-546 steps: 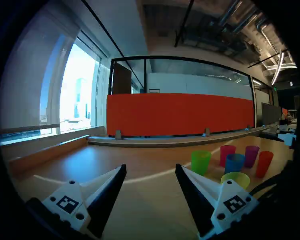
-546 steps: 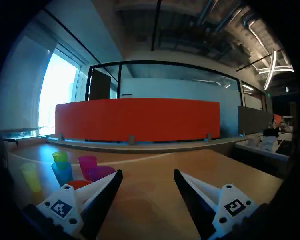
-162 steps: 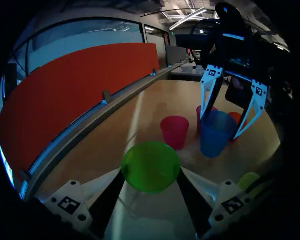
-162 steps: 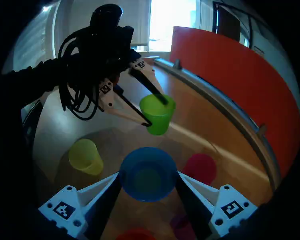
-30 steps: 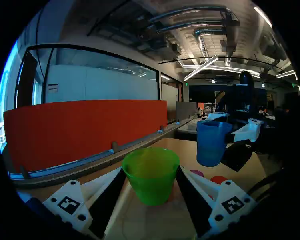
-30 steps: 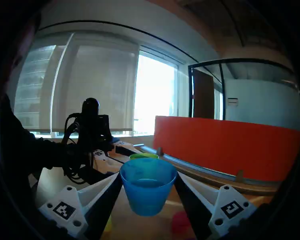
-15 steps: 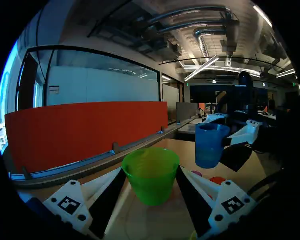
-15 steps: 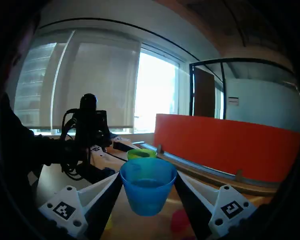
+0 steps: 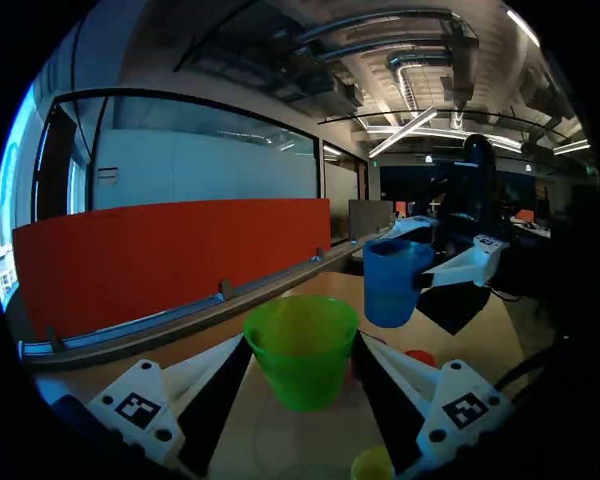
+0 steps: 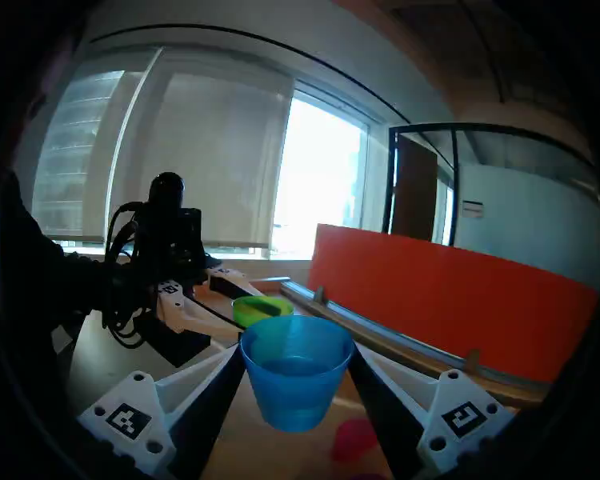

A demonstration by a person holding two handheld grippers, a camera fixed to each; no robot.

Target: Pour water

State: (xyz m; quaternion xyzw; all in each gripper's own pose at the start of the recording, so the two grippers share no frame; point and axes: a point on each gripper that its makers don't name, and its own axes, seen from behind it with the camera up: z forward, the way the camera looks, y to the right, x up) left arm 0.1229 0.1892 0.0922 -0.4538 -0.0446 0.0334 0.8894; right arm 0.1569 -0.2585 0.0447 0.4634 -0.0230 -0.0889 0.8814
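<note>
My left gripper [image 9: 302, 360] is shut on a green cup [image 9: 302, 349], held upright above the wooden table [image 9: 332, 292]. My right gripper [image 10: 297, 374] is shut on a blue cup [image 10: 297, 380] with water in it, also upright. In the left gripper view the blue cup [image 9: 390, 282] hangs just right of and beyond the green cup, with the right gripper [image 9: 428, 264] around it. The right gripper view has the green cup [image 10: 260, 309] behind the blue one, between the left gripper's fingers [image 10: 194, 312], with a dark sleeve at the left.
A long red partition [image 9: 172, 256] runs along the table's far edge. Pink [image 10: 352, 438] and red [image 9: 420, 357] cups stand on the table below. A yellow cup [image 9: 372, 464] is near the left gripper's right finger. Bright windows [image 10: 316, 184] lie behind.
The blue cup and right gripper have moved closer to the green cup, sliding left in the left gripper view. The green cup looks nearer in the right gripper view.
</note>
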